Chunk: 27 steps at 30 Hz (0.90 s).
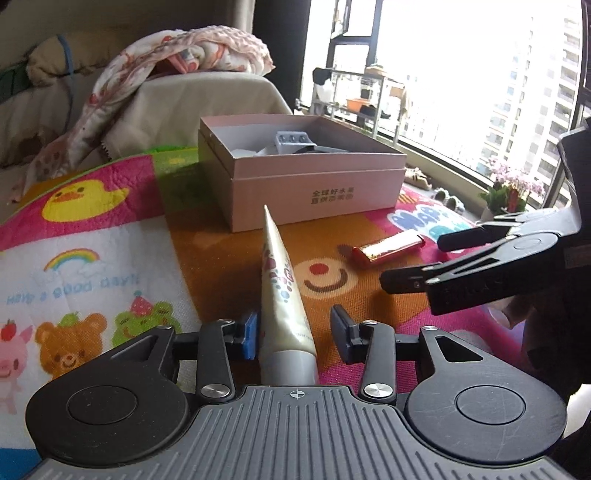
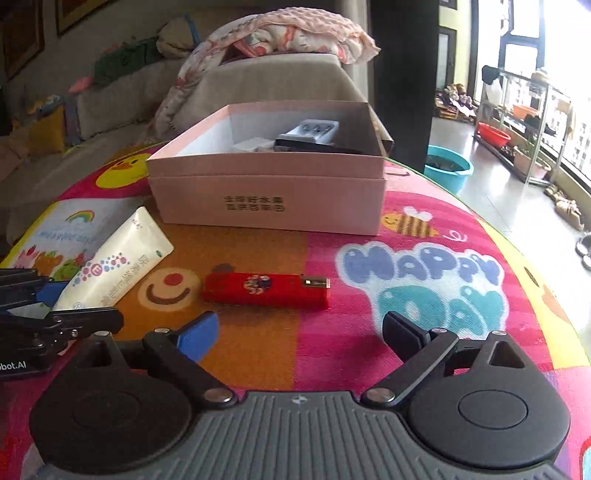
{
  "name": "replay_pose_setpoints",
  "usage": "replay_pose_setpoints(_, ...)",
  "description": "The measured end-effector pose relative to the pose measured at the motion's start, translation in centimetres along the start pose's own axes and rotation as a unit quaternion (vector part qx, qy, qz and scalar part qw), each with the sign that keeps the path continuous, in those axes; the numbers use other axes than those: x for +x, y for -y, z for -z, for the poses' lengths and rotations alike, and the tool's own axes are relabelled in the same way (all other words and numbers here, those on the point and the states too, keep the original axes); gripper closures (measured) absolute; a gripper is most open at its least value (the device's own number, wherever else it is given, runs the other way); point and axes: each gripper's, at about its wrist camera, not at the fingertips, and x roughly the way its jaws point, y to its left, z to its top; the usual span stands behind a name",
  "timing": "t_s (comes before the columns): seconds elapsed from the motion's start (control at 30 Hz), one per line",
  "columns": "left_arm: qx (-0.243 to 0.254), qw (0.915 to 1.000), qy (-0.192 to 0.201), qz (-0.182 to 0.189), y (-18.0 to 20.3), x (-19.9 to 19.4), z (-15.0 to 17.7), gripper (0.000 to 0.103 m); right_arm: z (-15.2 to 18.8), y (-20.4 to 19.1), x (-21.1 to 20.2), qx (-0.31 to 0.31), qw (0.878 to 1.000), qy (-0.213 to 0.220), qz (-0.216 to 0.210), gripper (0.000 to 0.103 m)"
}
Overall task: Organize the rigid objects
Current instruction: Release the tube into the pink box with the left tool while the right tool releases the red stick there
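Note:
A cream tube [image 1: 282,295] with a grey cap lies on the colourful mat, its cap end between the jaws of my left gripper [image 1: 295,334]. The jaws stand open around it, with a gap on the right side. The tube also shows in the right wrist view [image 2: 114,264]. A red lighter [image 2: 266,291] lies just ahead of my right gripper [image 2: 301,332], which is open and empty. It shows in the left wrist view too [image 1: 386,247]. A pink box [image 2: 266,199] behind holds a grey charger [image 2: 317,130] and other items.
The colourful cartoon mat [image 2: 424,280] covers a round table. A sofa with a draped blanket [image 2: 280,33] stands behind the box. A teal basin [image 2: 448,166] and a shelf rack [image 2: 524,122] stand on the floor to the right, by the window.

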Motion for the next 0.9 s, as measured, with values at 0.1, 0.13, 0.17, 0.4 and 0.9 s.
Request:
replay_pose_setpoints(0.1,0.026,0.9995,0.002,-0.019,0.9,-0.1,0.3,0.060,-0.9,-1.0,0.9,0.009,1.000,-0.001,-0.001,0.006)
replay_pose_setpoints(0.13,0.035,0.9991,0.005,-0.026,1.1,-0.2,0.4,0.060,-1.2,-1.1,1.2,0.014,1.000,0.000,0.001,0.006)
replay_pose_setpoints(0.17,0.040,0.9987,0.007,-0.031,1.3,-0.3,0.5,0.060,-1.4,-1.2,1.4,0.018,1.000,0.002,0.003,0.006)
replay_pose_setpoints(0.4,0.002,0.9999,0.006,-0.011,0.0,-0.3,0.4,0.061,-1.0,-1.1,1.2,0.019,1.000,0.019,0.007,0.019)
replay_pose_setpoints(0.9,-0.017,0.9994,-0.011,-0.028,-0.3,1.6,-1.7,0.075,-1.0,-1.4,1.2,0.016,1.000,0.021,0.010,0.021)
